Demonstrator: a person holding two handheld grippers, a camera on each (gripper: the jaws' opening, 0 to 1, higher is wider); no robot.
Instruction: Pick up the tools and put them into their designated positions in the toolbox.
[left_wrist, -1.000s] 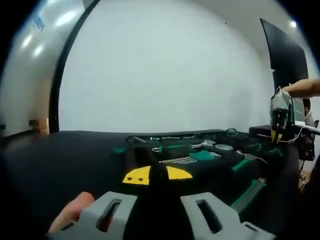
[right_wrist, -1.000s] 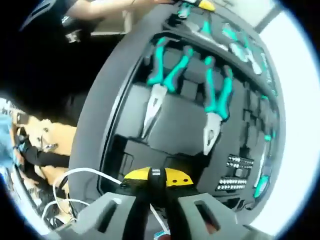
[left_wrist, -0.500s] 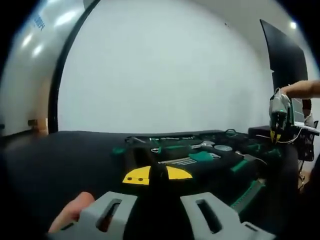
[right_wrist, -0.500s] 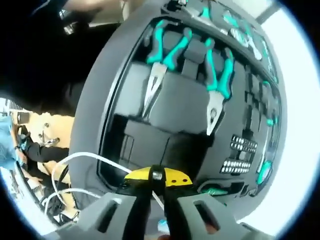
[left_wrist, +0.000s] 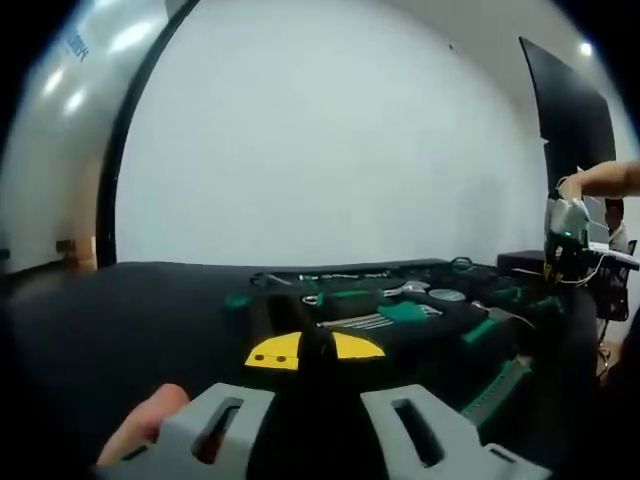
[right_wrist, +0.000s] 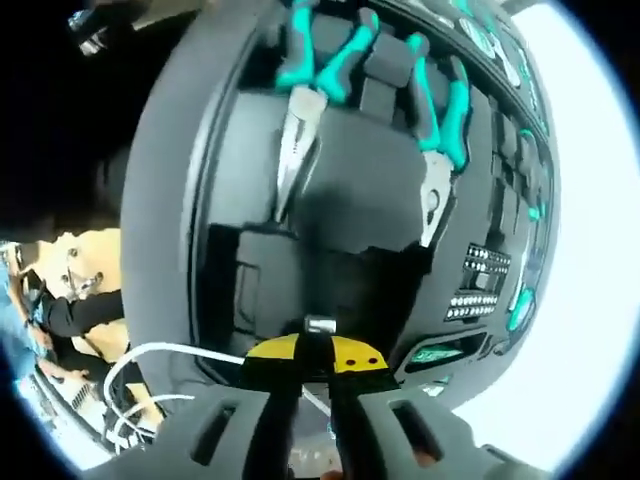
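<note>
An open black toolbox (left_wrist: 400, 310) lies on the dark table ahead of my left gripper (left_wrist: 317, 350), whose yellow-tipped jaws are shut together. My right gripper (left_wrist: 565, 235) hangs over the toolbox's far right end, held by a hand (left_wrist: 605, 178). In the right gripper view the foam tray (right_wrist: 350, 200) is close below. It holds teal-handled long-nose pliers (right_wrist: 300, 130), a second pair of pliers (right_wrist: 440, 130) and rows of bits (right_wrist: 475, 285). My right gripper (right_wrist: 315, 350) is shut on a small dark tool with a metal tip (right_wrist: 320, 324), just above an empty recess (right_wrist: 330, 270).
A white cable (right_wrist: 170, 360) loops past the toolbox edge near my right gripper. A dark monitor (left_wrist: 570, 110) stands at the back right against the white wall. A fingertip (left_wrist: 145, 425) shows beside my left jaw. Tan floor and clutter (right_wrist: 70, 290) lie beyond the table.
The right gripper has come down closer to the foam tray, toward the empty recess below the pliers. The left gripper has stayed still.
</note>
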